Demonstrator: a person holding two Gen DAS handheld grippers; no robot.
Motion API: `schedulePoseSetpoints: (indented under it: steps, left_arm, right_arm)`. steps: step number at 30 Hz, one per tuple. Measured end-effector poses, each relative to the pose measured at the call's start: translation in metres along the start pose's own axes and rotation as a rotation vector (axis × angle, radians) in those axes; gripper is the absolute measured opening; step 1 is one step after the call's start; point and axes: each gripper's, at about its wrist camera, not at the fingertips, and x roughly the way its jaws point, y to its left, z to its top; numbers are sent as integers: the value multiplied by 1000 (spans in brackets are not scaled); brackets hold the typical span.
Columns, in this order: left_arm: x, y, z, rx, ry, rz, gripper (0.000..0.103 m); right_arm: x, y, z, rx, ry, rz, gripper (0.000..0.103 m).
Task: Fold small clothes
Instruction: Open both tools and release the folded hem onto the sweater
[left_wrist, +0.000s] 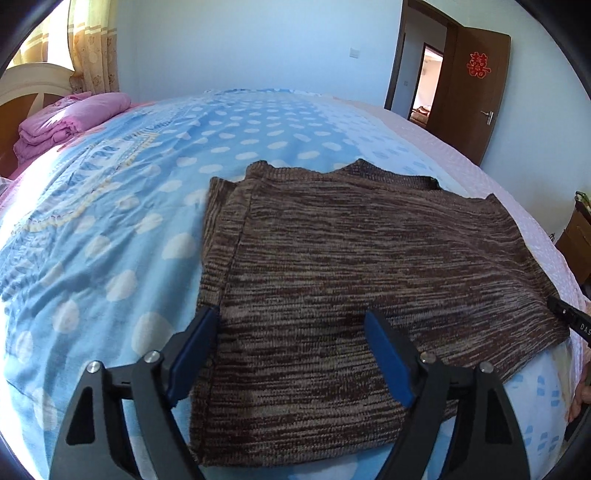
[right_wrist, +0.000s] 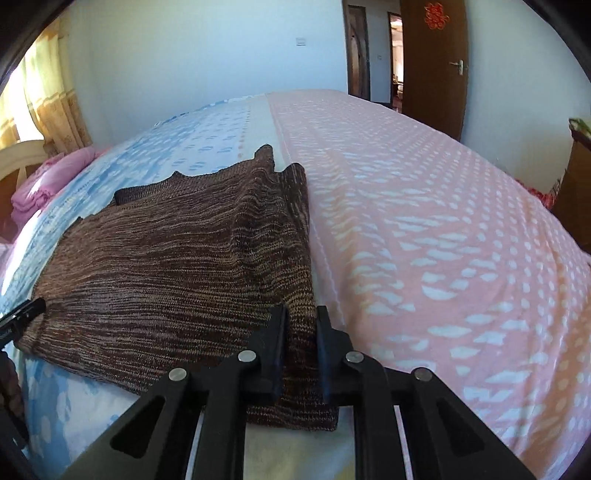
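Blue pads line the left gripper's (left_wrist: 291, 332) jaws, spread wide over the near edge of the sweater (left_wrist: 332, 258), gripping nothing. Right gripper's (right_wrist: 302, 328) jaws look nearly closed on its folded side strip, probably to lift it. Brown and knitted, the sweater lies flat mid-frame on the dotted bed (left_wrist: 110, 240).
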Motion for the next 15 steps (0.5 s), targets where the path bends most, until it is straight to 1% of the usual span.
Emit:
schedulePoseSetpoints:
  steps: [1, 3, 5, 6, 7, 10, 11, 13, 15]
  left_arm:
    - [1, -1, 0, 5, 1, 2, 86]
    - [2, -4, -1, 17, 7, 0, 93]
    - [4, -6, -1, 30, 15, -1, 97]
    - [4, -7, -1, 35, 16, 3, 98]
    - [4, -8, -2, 39, 16, 8, 98]
    - [2, -9, -3, 42, 10, 15, 98]
    - [1, -8, -4, 38, 7, 13, 98]
    - [0, -6, -5, 24, 2, 7, 98]
    - [-1, -5, -5, 14, -1, -1, 98]
  right_arm:
    - [-2, -3, -2, 26, -4, 4, 16]
    - [-7, -9, -1, 79, -3, 24, 17]
    - [-16, -14, 7, 116, -41, 17, 18]
    - [-22, -12, 14, 102, -82, 7, 18]
    - [-25, -8, 25, 64, -120, 15, 20]
    - [-13, 6, 59, -28, -132, 23, 20]
    - [-2, 11, 71, -60, -121, 22, 20]
    - [28, 22, 90, -111, -61, 23, 20]
    - [60, 35, 100, -181, 33, 82, 14]
